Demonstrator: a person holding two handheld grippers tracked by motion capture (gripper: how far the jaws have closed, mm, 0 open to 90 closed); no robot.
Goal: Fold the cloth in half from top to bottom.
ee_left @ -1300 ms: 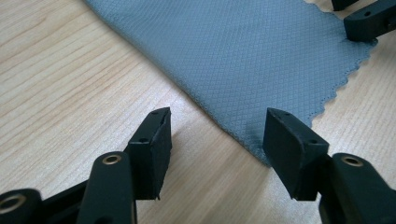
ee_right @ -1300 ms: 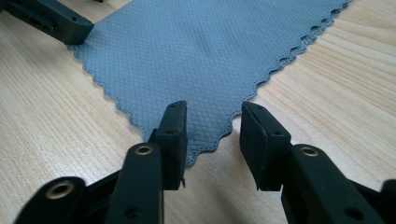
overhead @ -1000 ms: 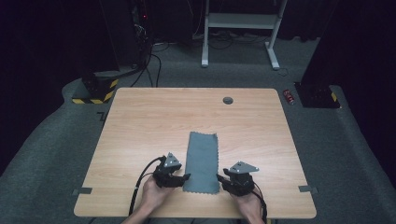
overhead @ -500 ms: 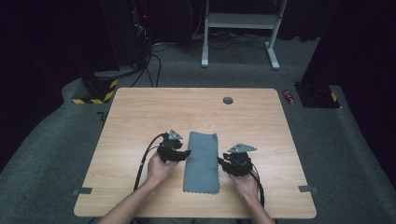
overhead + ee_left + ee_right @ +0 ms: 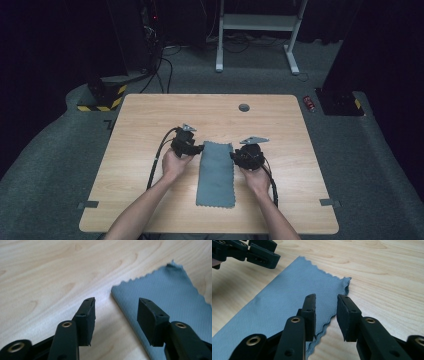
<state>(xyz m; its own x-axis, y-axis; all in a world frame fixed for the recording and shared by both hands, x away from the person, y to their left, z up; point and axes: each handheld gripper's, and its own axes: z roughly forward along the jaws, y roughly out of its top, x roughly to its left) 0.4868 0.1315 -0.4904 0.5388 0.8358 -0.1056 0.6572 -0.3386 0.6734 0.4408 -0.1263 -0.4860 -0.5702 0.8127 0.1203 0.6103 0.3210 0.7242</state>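
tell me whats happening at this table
A person works a hand-held gripper in each hand beside a grey-blue cloth lying folded flat on the wooden table. The left gripper and the right gripper each straddle a long edge near the far end, jaws just closing but not yet pinching the fabric.

Both forearms reach in side by side, each hand wrapped around its tool. The left gripper [image 5: 201, 148] and right gripper [image 5: 233, 156] point inward at each other, jaws apart, having just been closing, nothing pressed between them.
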